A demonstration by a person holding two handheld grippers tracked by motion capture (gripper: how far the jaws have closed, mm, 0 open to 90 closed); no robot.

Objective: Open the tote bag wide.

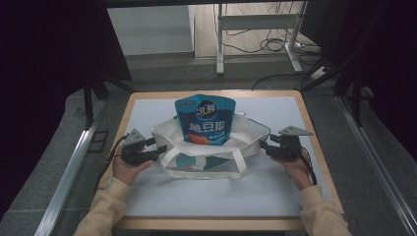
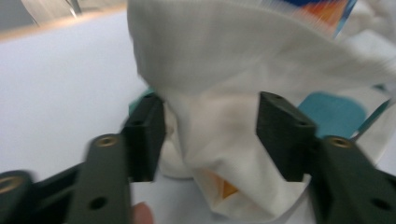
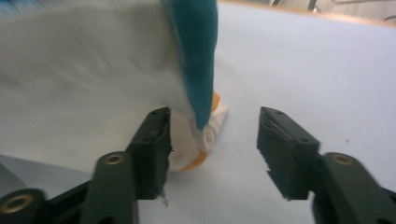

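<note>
Pouch print: the blue snack pouch (image 1: 205, 119) carries large white characters in 2 rows on its front, with a round white emblem above them; the print is too small to read for certain. An orange patch sits at the bottom of its face.
Pouch place: it stands upright inside the mouth of the tote bag (image 1: 206, 152), its upper half rising above the bag's rim, tilted slightly back.
Bag look: white cloth with teal trim along the rim and a teal shape printed on the front; 2 white strap handles lie flat on the front panel toward the person. The mouth gapes wide around the pouch.
Bag place: middle of the white mat (image 1: 275, 191) on the wooden table (image 1: 314, 147), between the 2 grippers.
Left gripper (image 2: 210, 135): jaws stand well apart; a fold of the bag's white end corner hangs between them, the pads not pressing on it. The view is blurred.
Right gripper (image 3: 214, 140): jaws stand well apart; the bag's other end corner, white with teal edge and a bit of orange, lies by the left jaw, with bare mat showing before the other jaw.
Hands: each gripper sits just beside its end of the bag in the high view, left (image 1: 140, 150) and right (image 1: 285, 145).
Open room: bare mat lies in front of the bag toward the person and behind it to the far edge; less is free at either side, where the grippers sit near the table's side edges.
</note>
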